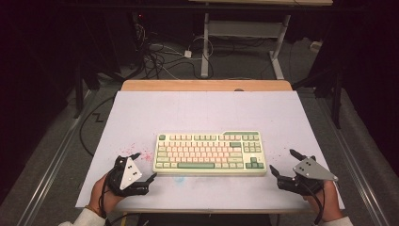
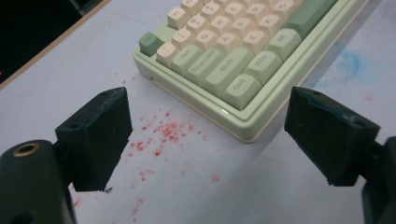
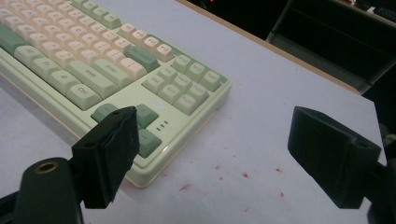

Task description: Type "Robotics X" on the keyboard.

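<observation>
Two grippers sit at the near edge of the table [image 1: 282, 113], one at each end of the keyboard [image 1: 210, 153], and both have their jaws spread wide with nothing between them. The left gripper [image 1: 144, 165] hangs just off the keyboard's near left corner, over a scatter of red specks [image 2: 161, 135] on the white surface. The right gripper [image 1: 283, 162] is beside the near right corner, one jaw overlapping the arrow keys in its own view. The keyboard lies flat in the middle of the table, square to the near edge, well clear of the wooden strip [image 1: 207, 85] at the far side. The risk I see is a lopsided pinch: if one side closes on the case before the other, the keyboard could swivel or slide away, and a jaw landing on keycaps rather than the frame might pop one loose
</observation>
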`<state>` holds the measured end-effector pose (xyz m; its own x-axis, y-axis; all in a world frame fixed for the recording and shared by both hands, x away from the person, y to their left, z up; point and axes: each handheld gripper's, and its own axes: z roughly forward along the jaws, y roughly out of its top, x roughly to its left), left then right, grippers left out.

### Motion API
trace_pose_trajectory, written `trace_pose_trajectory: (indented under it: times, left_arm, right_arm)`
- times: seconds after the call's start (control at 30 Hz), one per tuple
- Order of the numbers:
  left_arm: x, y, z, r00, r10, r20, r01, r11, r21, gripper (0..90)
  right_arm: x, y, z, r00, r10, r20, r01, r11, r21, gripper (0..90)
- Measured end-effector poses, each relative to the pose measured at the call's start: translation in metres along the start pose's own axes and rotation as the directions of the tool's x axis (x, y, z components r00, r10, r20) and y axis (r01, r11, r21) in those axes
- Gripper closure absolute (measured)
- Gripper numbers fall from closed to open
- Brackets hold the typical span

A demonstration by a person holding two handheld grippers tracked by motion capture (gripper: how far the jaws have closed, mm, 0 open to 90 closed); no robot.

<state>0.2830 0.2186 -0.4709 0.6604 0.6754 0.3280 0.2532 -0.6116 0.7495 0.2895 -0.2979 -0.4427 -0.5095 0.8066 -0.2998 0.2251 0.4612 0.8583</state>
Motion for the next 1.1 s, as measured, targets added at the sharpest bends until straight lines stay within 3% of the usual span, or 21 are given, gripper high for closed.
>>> trace_pose_trajectory:
  times: [1.1]
  left_arm:
    - [-0.0024, -0.0019, -0.001, 0.9999, 0.012, 0.005, -0.012, 0.9999, -0.002, 14.5]
  right_arm:
    - [0.0081, 0.0019, -0.0027, 0.9995, -0.027, -0.014, 0.026, 0.999, -0.018, 17.2]
